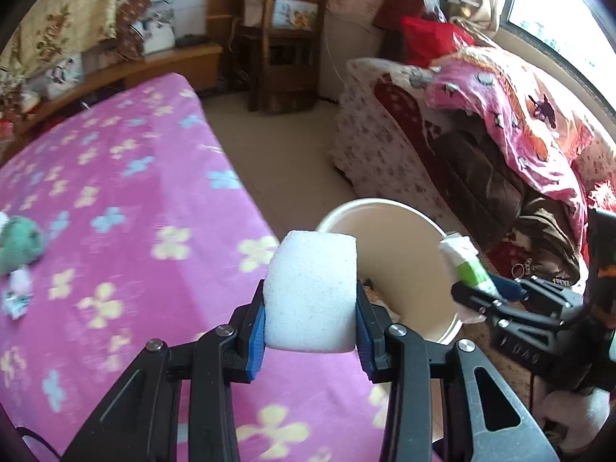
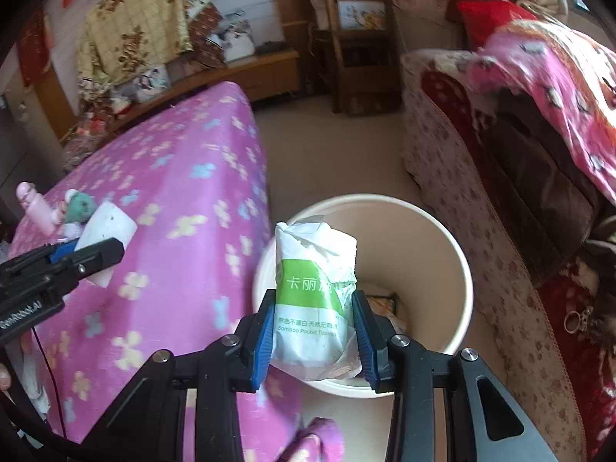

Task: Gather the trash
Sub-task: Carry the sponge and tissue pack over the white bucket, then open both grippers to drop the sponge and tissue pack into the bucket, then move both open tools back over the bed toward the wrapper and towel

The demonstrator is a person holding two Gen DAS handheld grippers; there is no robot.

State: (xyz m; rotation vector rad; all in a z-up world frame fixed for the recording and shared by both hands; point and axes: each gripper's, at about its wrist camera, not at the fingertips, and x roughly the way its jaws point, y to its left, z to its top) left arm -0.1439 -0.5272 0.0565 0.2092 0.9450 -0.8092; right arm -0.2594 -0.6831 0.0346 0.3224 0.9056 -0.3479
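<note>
Your left gripper [image 1: 310, 304] holds a white foam block [image 1: 311, 292] — grainy, matte, with rounded corners — pinched between the blue ribbed pads, jaws narrowed to its width. It hangs over the bed's edge, just beside the rim of the bin [image 1: 408, 269], a smooth cream plastic tub, round-mouthed, standing on the tiled floor. Your right gripper [image 2: 315, 331] clamps a tissue packet [image 2: 313, 300]: crinkled white film with a green printed panel, torn open at the top, soft and bulging between the pads. In the right wrist view it sits directly above the bin's open mouth, with some crumpled wrapping visible at the bottom of the tub. The bin stands between the bed and a sofa. The bed cover [image 1: 127, 200] is pink fleece-like cloth with a pale yellow and blue flower print; a small green plush toy [image 1: 19, 244] and a pink bottle [image 2: 36, 208] lie near its far side. The sofa [image 2: 454, 200] wears a floral slipcover, with a glossy pink and red quilt [image 1: 512, 115] heaped on top.
</note>
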